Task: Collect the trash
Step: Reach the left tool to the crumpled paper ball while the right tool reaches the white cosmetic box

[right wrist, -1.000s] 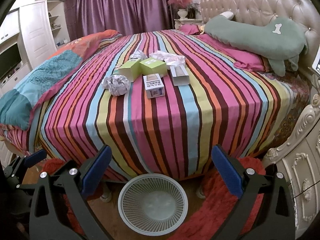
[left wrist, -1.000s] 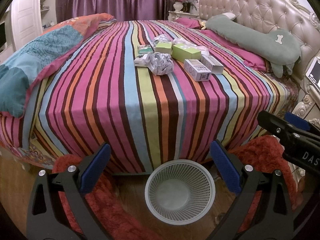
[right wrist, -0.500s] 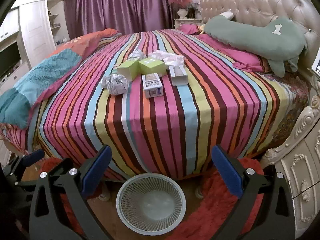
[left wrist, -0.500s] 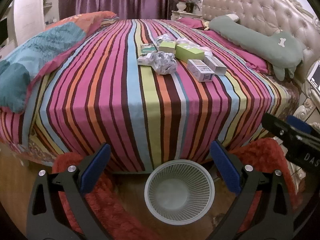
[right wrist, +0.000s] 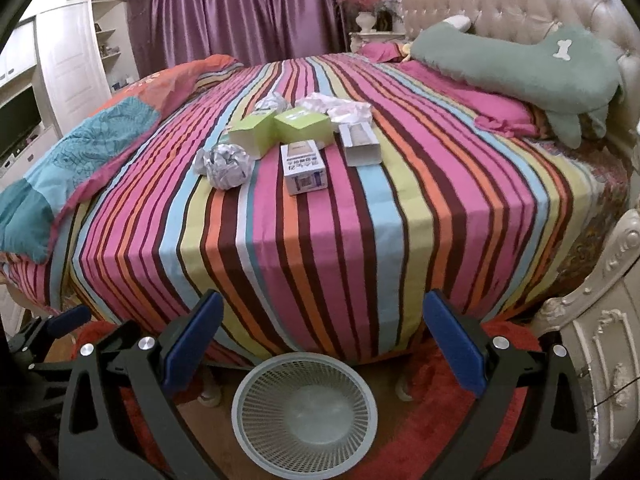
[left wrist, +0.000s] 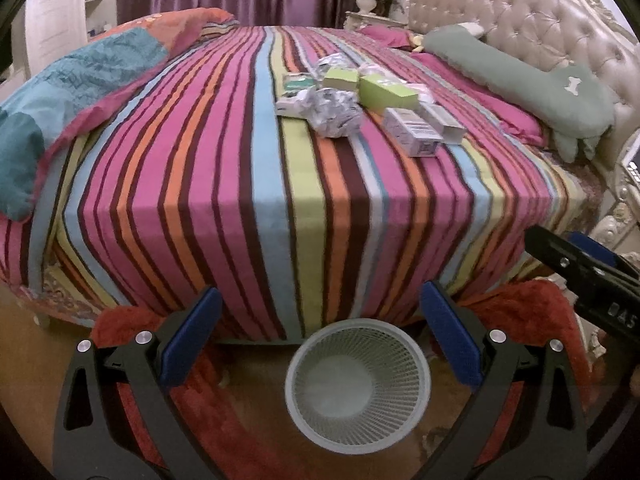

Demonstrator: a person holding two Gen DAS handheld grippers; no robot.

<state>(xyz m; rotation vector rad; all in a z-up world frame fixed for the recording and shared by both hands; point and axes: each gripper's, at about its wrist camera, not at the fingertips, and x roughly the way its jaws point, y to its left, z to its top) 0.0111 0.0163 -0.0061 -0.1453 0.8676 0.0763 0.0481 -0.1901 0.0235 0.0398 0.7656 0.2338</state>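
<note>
Trash lies in a cluster on the striped bed: a crumpled paper ball point(left wrist: 334, 110) point(right wrist: 225, 164), two green boxes point(left wrist: 386, 92) point(right wrist: 304, 124), a white printed box point(left wrist: 414, 132) point(right wrist: 303, 168), a second white box point(right wrist: 359, 145) and crumpled tissue point(right wrist: 336, 106). A white mesh wastebasket point(left wrist: 358, 384) point(right wrist: 305, 410) stands on the floor at the foot of the bed. My left gripper point(left wrist: 320, 340) is open and empty above the basket. My right gripper point(right wrist: 322, 340) is open and empty above the basket too; it also shows at the right edge of the left wrist view point(left wrist: 580, 268).
A red shaggy rug point(left wrist: 132, 360) point(right wrist: 440, 412) lies under the basket. A folded quilt point(left wrist: 88, 80) lies on the bed's left side, a green bone-print pillow point(right wrist: 520, 68) by the tufted headboard point(right wrist: 520, 4). A carved nightstand point(right wrist: 600, 340) stands at right.
Both grippers have moved slightly closer to the bed and risen a little; the trash appears nearer. Both stay open and empty. Nothing on the bed has moved.
</note>
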